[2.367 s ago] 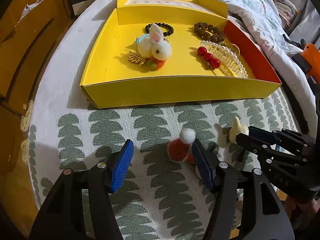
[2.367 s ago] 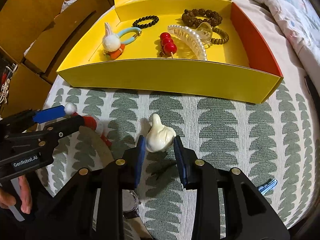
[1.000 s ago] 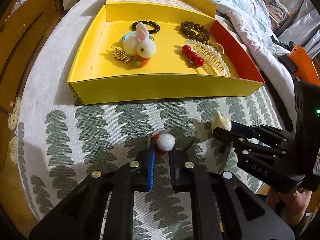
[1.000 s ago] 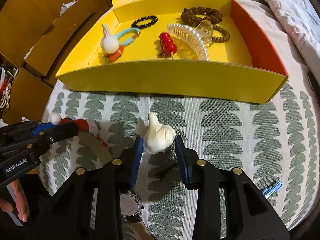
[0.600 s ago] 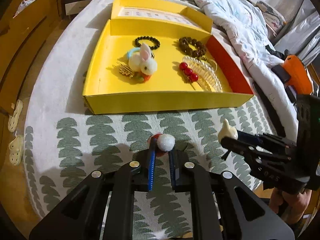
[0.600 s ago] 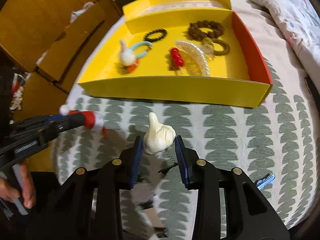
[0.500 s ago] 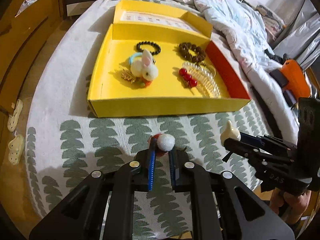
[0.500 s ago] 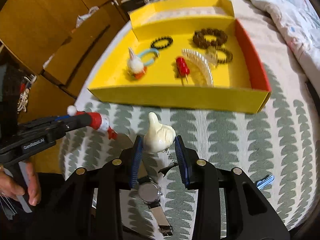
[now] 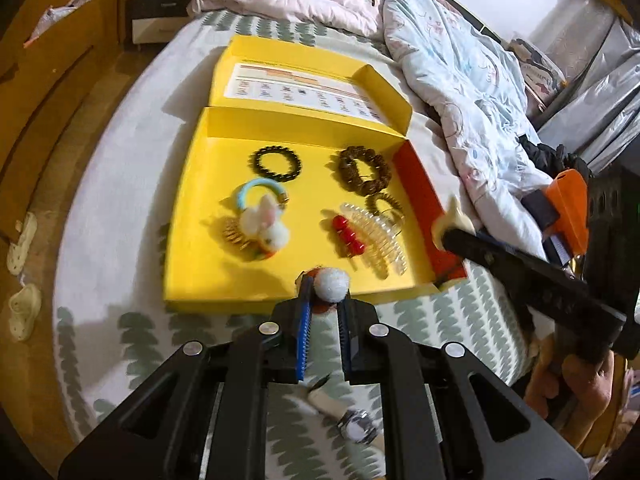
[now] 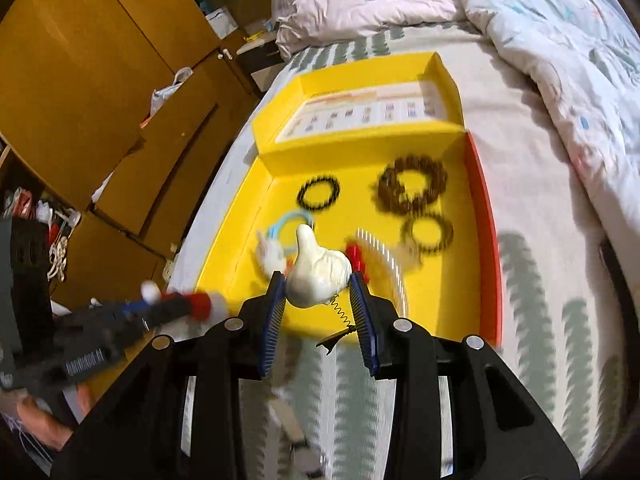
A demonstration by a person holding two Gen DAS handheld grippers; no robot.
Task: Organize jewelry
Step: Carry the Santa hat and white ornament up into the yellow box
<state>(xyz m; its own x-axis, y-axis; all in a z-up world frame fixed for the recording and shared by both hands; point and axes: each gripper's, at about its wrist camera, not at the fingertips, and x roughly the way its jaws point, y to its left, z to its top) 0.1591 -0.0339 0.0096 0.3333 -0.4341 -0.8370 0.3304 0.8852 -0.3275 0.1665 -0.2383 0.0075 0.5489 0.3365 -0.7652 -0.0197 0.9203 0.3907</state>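
a bed (image 9: 132, 128) covered in a white spread with green leaf shapes filled most of both views, with a rumpled pale quilt (image 9: 460, 60) along its far side and brown wooden cabinets (image 10: 80, 60) beside it. on the spread lay an open yellow box (image 9: 192, 208) with one red inner wall, its lid folded back flat behind it. inside the box, well apart from each other, lay a black bead bracelet (image 9: 277, 164), a brown bead bracelet (image 9: 362, 170), a thinner brown ring (image 10: 427, 231), a clear comb clip (image 9: 378, 240) just beside a red bead clip (image 9: 349, 236), a blue hair tie with a white plush rabbit (image 9: 266, 220), and a small gold leaf piece (image 9: 234, 236) touching the rabbit. the right gripper (image 10: 320, 282) had its blue pads clamped on the sides of a cream goose-shaped clip (image 10: 316, 266), a thin coiled spring and dark clasp hanging under it, and it hung above the near edge of the box. the left gripper (image 9: 324, 300) had its jaws pressed nearly together on a small red santa-hat clip with a white pompom (image 9: 330, 285), held over the box's front wall. a hand (image 9: 576, 376) gripped the right tool's handle. on the spread below the grippers lay a wristwatch (image 9: 356, 428), blurred.
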